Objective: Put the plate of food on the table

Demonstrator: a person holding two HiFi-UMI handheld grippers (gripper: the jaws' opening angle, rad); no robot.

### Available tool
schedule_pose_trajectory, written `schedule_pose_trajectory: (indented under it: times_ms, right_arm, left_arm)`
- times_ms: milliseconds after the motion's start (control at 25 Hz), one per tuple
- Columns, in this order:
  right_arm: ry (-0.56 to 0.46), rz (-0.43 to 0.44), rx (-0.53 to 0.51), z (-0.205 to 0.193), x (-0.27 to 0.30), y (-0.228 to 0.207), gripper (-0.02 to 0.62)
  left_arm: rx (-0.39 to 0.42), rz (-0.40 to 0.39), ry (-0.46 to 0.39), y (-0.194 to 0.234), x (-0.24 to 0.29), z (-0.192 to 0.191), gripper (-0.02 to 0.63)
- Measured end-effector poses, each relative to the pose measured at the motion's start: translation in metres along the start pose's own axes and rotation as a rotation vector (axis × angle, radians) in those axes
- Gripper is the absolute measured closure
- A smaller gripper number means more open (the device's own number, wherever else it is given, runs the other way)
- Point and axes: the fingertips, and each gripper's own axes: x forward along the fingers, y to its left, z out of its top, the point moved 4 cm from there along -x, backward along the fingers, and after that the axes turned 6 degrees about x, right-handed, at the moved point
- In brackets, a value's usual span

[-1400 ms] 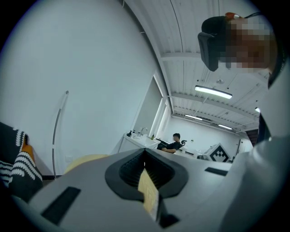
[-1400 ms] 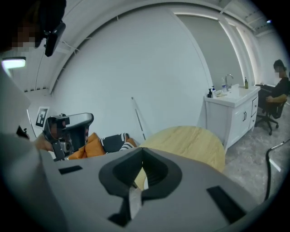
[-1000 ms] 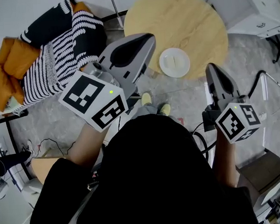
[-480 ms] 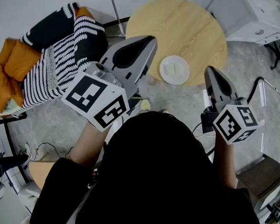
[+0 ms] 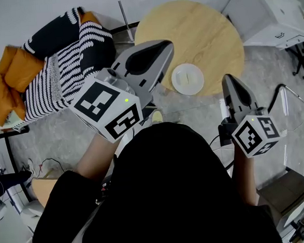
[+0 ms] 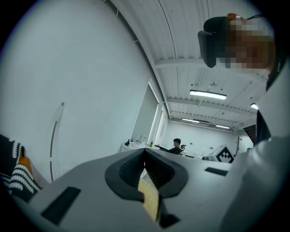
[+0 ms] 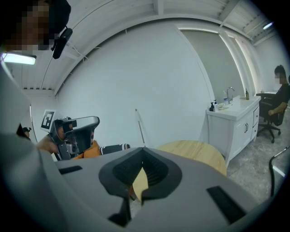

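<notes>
White plate [image 5: 179, 76] rests on wooden table [image 5: 197, 32]; left hand-held gripper [image 5: 166, 43] and right hand-held gripper [image 5: 227, 78] closed, empty.

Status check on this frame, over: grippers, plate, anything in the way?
Left gripper shut, empty. Right gripper shut, empty. Plate sits on round table, near its edge. Nothing blocking it.

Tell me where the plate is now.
Head view, upper centre: the white plate rests on the round wooden table, near edge, between the left gripper and the right gripper.
</notes>
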Motion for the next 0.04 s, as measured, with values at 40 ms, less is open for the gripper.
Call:
schedule_pose_trajectory:
  times_ms: [40]
  right_arm:
    - [-0.001,0.000,0.000,0.0006,-0.0003,-0.0003,0.586]
  left_arm:
    - [0.001,-0.002,0.000,-0.0008,0.0008,0.0005,0.600]
